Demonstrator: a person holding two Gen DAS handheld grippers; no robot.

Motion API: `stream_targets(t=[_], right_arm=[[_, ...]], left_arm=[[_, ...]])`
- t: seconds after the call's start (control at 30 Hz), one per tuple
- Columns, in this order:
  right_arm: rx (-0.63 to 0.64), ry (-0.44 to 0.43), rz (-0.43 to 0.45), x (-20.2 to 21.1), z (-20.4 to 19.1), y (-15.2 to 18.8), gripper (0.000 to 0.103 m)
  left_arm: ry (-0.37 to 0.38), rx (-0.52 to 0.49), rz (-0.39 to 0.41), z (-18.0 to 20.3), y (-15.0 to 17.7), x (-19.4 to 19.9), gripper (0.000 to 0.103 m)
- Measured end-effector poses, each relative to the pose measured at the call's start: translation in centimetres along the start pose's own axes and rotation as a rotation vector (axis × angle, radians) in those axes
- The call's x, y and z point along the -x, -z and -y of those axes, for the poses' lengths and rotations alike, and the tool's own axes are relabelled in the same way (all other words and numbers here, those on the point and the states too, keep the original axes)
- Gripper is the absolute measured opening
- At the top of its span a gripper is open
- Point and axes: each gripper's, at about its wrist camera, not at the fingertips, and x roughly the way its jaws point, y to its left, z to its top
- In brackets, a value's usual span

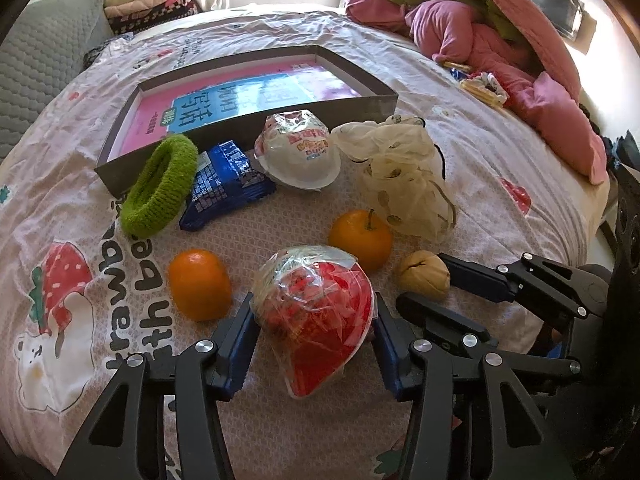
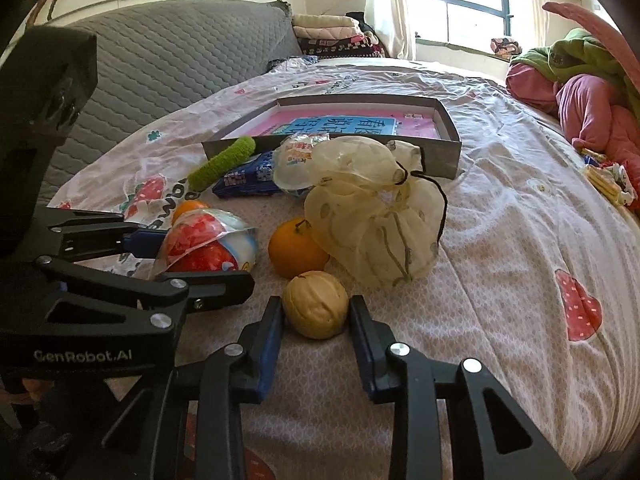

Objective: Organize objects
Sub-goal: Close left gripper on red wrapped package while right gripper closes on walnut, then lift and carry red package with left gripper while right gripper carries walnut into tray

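My left gripper point(image 1: 314, 320) has its jaws around a red wrapped snack cup point(image 1: 316, 312) lying on the bed; the pads touch its sides. It also shows in the right wrist view point(image 2: 208, 244). My right gripper point(image 2: 316, 316) has its jaws on both sides of a walnut point(image 2: 316, 304), touching or nearly so; the walnut also shows in the left wrist view point(image 1: 424, 274). Two oranges point(image 1: 200, 284) point(image 1: 360, 238), a white snack cup point(image 1: 300, 148), a blue packet point(image 1: 224, 184), a green hair band point(image 1: 160, 186) and a mesh pouch point(image 1: 404, 184) lie before a grey box point(image 1: 376, 100).
The box holds a pink and blue book point(image 1: 240, 100). A grey quilted headboard point(image 2: 160, 60) stands at the left. Pink and green bedding point(image 1: 500, 40) is piled at the far right. Folded blankets point(image 2: 328, 32) sit by the window.
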Motion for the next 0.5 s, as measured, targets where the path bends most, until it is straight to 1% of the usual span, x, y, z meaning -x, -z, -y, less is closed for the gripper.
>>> stream_targets(t=[0.1,0.23,0.5], right_arm=[[-0.013,0.001,0.013,0.4,0.3,0.0,0.034],[-0.039,0.006,0.038,1.0,0.9,-0.1,0.034],[-0.017,0.021,0.116,2.6,0.7,-0.9,0.034]], left_arm=[[-0.020,-0.016,0.027,0.2,0.0,0.6,0.054],[-0.021,-0.015,0.049,0.0,0.0,1.4,0.054],[-0.035,0.009,0.108,-1.0,-0.3,3.0,0.054]])
